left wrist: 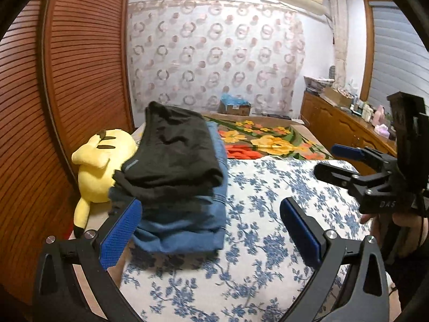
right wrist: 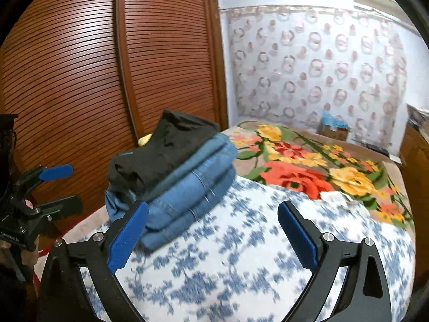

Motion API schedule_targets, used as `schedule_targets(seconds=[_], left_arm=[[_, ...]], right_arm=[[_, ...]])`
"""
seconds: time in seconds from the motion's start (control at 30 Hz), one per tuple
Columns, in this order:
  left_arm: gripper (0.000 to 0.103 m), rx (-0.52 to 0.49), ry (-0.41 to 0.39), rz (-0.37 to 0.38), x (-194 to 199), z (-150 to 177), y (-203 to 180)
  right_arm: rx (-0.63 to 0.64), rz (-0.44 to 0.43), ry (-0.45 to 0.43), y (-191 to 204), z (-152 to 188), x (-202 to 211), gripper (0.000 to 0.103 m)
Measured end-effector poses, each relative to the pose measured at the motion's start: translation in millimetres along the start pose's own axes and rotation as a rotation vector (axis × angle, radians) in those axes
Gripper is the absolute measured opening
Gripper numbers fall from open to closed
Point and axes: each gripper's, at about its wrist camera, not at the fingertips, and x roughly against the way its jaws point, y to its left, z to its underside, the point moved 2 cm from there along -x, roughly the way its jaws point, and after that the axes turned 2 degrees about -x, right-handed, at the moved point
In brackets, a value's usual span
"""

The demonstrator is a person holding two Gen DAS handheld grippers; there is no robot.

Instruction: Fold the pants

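Black pants (left wrist: 171,147) folded atop blue jeans (left wrist: 187,222) at the bed's (left wrist: 268,268) left edge, both tongs (left wrist: 211,230) (right wrist: 211,233) spread empty; best withdrawn without brushing the stack.

A: Bed (left wrist: 268,255) fills the lower frame, blue-flowered sheet up front.
B: Floral blanket (left wrist: 268,141) beyond it, centre; jeans (left wrist: 187,228) left of centre, plush (left wrist: 102,161) far left.

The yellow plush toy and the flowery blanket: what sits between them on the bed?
A stack of folded pants: black pants on top of blue jeans, between the plush toy and blanket, clearest in the left wrist view.
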Motion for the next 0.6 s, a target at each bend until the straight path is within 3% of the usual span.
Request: schedule_targets(seconds=[0.6], left_arm=[[0.103,-0.065,0.02,0.085,25,29,-73]], right_arm=[[-0.139,0.195,-0.044,17,63,118,0.097]])
